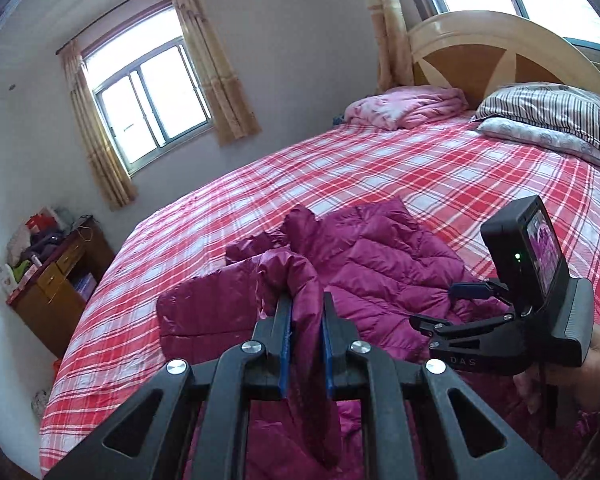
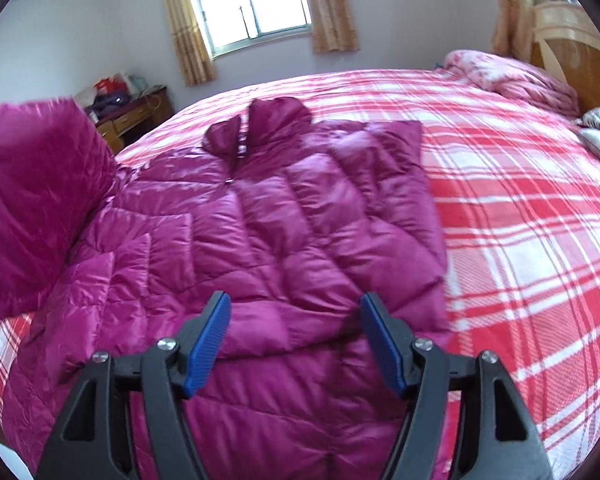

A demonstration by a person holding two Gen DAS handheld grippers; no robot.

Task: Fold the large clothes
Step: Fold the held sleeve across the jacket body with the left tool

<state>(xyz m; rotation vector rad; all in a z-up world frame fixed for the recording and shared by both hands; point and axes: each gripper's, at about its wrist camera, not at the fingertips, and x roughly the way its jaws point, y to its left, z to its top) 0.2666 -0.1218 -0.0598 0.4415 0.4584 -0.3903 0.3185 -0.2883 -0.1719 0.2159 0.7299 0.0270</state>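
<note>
A magenta quilted puffer jacket point(image 2: 300, 208) lies front up on the red plaid bed point(image 2: 520, 220), collar toward the far window. My left gripper point(image 1: 306, 304) is shut on a fold of the jacket point(image 1: 380, 264), a sleeve or side edge, and holds it lifted; that raised piece shows at the left of the right wrist view point(image 2: 36, 200). My right gripper point(image 2: 296, 320) is open and empty, hovering just above the jacket's lower body. It also shows in the left wrist view point(image 1: 512, 312), held by a hand at the right.
A folded pink quilt point(image 1: 408, 106) and striped pillows point(image 1: 552, 120) lie by the wooden headboard point(image 1: 488, 44). A cluttered wooden nightstand point(image 1: 56, 276) stands left of the bed. Curtained windows are on the far wall.
</note>
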